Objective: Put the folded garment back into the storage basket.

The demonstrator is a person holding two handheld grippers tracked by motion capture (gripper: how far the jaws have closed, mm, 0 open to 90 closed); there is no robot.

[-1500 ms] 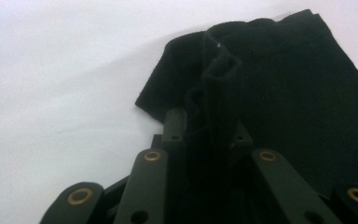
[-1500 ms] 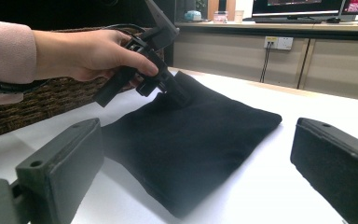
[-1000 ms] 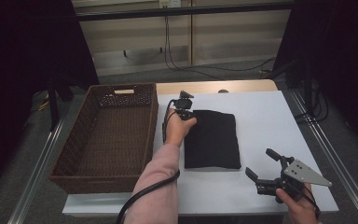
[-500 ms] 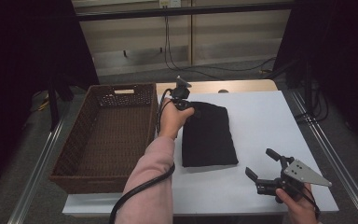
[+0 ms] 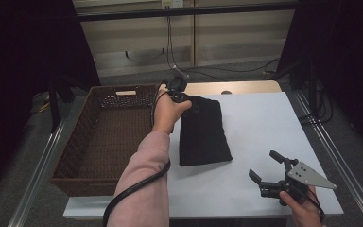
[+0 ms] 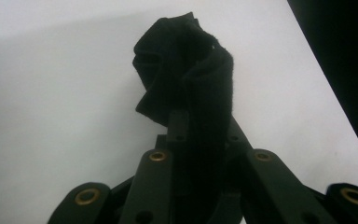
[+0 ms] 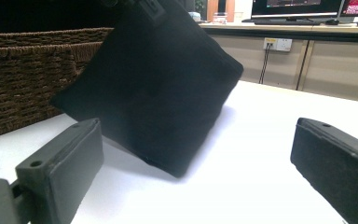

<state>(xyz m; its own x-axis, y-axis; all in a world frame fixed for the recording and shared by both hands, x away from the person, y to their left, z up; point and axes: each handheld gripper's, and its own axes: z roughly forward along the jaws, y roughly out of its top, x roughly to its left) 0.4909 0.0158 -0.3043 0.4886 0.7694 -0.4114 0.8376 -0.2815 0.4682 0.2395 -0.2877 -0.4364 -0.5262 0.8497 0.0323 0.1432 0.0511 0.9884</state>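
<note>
Left claw [image 5: 185, 98]: your jaws are clamped tight on one corner of the black folded cloth [image 5: 203, 130]; in the left gripper view the fabric [image 6: 186, 79] bunches up between the two black jaws and hangs past them.
Left hand [image 5: 168, 109]: you hold it above the far left part of the worktop, just beside the basket's right wall, with your pink sleeve [image 5: 144, 184] running in from the bottom edge.
Cloth: its gripped corner is lifted, and the rest slopes down toward you; the near edge looks to rest on the worktop, though the exact contact line is hard to tell. In the right gripper view the cloth [image 7: 154, 84] stands tilted, one corner low and close to the white surface.
Right claw [image 5: 270, 169]: your jaws stand wide apart with nothing between them; the padded fingers [image 7: 60, 163] frame the cloth from well away.
Right hand [image 5: 302, 205]: you hold it low at the near right corner of the worktop, well apart from the cloth.
Worktop [image 5: 264, 123]: white, bare around the cloth.
Basket [image 5: 101, 137]: brown wicker, to the left of the cloth, on the worktop's left side.
</note>
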